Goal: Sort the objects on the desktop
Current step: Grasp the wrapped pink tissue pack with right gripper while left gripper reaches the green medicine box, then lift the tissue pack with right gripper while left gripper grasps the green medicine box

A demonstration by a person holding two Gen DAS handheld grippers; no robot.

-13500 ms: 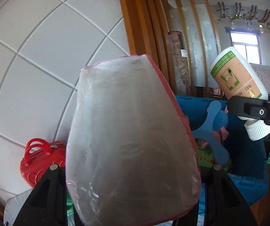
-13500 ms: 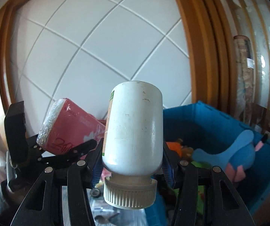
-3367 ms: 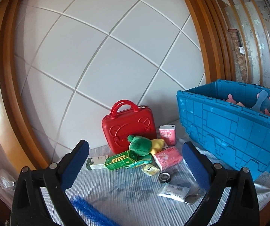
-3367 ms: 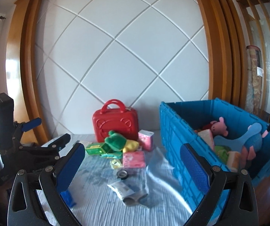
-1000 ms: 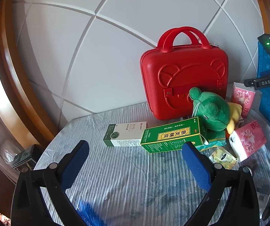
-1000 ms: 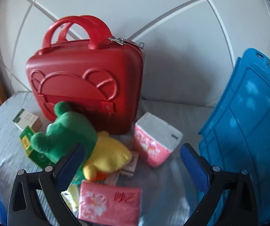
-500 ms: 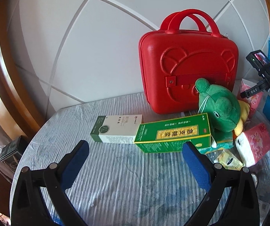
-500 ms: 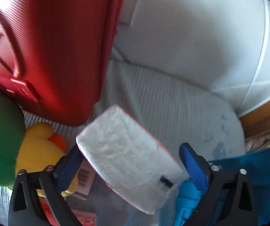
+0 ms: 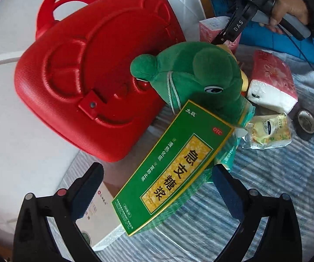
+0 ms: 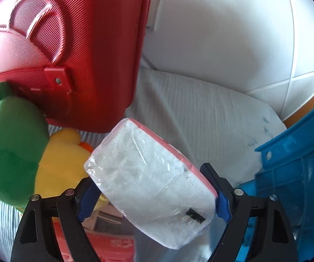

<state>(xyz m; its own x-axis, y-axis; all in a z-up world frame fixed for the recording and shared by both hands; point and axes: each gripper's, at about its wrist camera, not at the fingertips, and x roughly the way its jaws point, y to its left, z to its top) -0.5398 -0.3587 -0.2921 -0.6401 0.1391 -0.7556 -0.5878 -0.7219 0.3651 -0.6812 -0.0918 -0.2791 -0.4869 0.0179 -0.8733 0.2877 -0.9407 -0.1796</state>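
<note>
Right gripper (image 10: 150, 198) jaws pinched the tissue pack (image 10: 150, 174) by its sides — soft, light, slippery wrap. Left gripper (image 9: 157, 187) jaws wide around the green box (image 9: 174, 174) — stiff, light.

Left gripper (image 9: 157, 182): black arms, blue pads, silver screws. Right gripper (image 10: 151, 193) matches, stamped "DAS", green light, black cable; bare hand (image 9: 288, 8), dark sleeve.

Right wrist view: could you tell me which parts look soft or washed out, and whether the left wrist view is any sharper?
Right wrist view: the tissue pack between the tool's fingers glares white, and the red case is hazy. Left wrist view: sharper, with readable print on the green box, though the edges bend fisheye-style.
</note>
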